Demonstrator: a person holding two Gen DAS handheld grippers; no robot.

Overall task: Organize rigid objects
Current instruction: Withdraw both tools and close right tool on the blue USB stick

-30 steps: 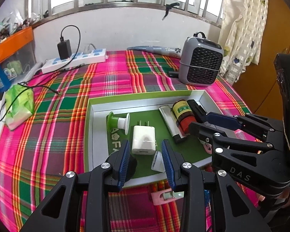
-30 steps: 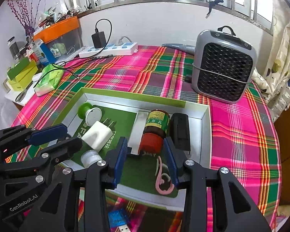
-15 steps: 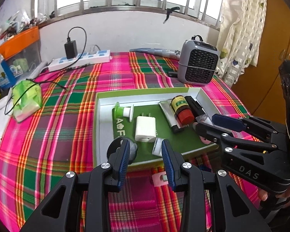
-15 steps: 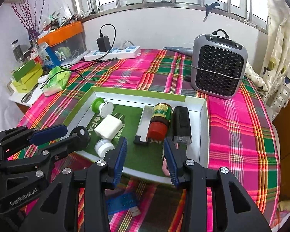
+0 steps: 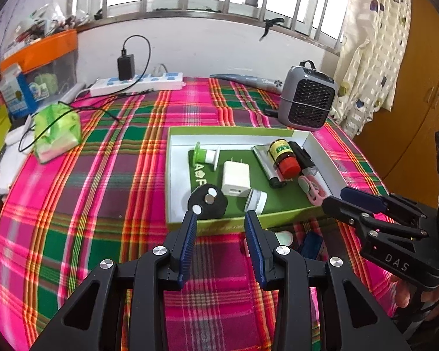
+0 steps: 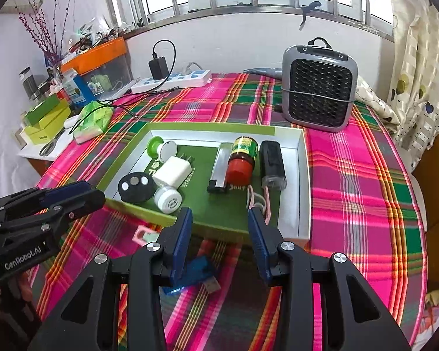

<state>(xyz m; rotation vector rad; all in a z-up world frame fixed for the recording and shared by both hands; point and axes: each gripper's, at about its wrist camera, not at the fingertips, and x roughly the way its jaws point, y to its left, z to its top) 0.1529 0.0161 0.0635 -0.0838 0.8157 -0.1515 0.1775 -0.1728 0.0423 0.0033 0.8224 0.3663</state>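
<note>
Nearest to me, both tools have drawn back from the box. A moment ago their tips were over its contents; now they hang above the checked cloth in front of it. The left tool (image 5: 221,219) stands with its jaws apart and nothing between them. The right tool (image 6: 219,216) is the same: parted, empty.

Just under them, on the tabletop (image 5: 102,204) outside the box, a few small things are lying. There is a blue USB stick (image 6: 196,272) below the right tool, and a small pink and white item (image 6: 143,235) close to the front wall of the box; I cannot tell what it is.

Behind these comes the green box (image 6: 304,181). Inside it lie a black round remote (image 6: 136,187), a white round cap (image 6: 167,199), a white charger (image 6: 172,172), a green and white spool (image 6: 159,147), a silver lighter (image 6: 219,166), a brown bottle with red lid (image 6: 243,159), a black case (image 6: 272,163) and a pink clip (image 6: 257,201).

Further back stand a grey fan heater (image 6: 319,87) and a white power strip (image 6: 172,79) near the wall.

I judge the retreat means one placement is finished, and the things left on the cloth are probably next to be collected.
</note>
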